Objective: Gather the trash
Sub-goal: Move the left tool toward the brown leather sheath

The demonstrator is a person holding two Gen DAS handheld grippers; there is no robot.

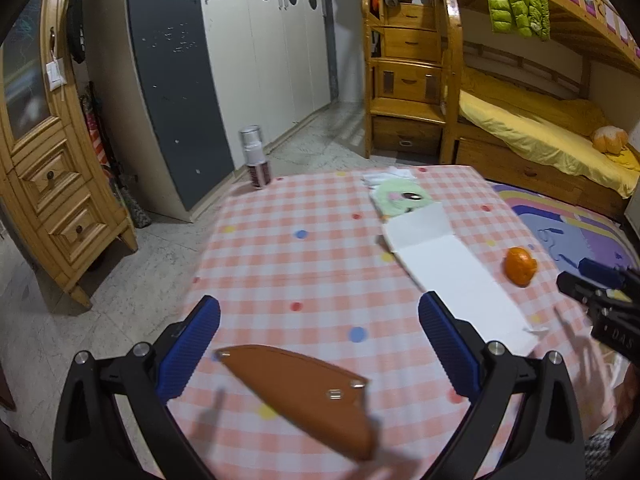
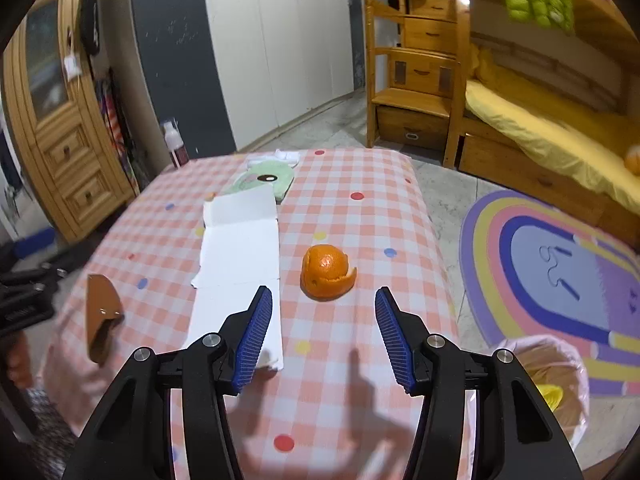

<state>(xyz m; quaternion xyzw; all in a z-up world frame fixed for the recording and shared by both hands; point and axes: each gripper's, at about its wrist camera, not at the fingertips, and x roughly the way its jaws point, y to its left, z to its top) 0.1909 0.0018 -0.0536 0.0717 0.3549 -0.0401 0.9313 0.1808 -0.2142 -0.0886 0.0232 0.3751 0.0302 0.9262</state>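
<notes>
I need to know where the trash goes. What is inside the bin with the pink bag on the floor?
Something yellow lies inside the bin. The hand-held gripper's finger covers the rest, so its bottom cannot be seen.

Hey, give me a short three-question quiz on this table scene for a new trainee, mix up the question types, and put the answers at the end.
1. True or false: the right gripper is already clamped on the orange peel.
2. What lies right beside the peel on the checked tablecloth? A) white paper B) a spoon C) a mug
3. Where is the lined bin: on the table or on the floor?

Key: 1 false, the jaws are open and short of it. 2 A. 3 on the floor, by the table's right edge.
</notes>
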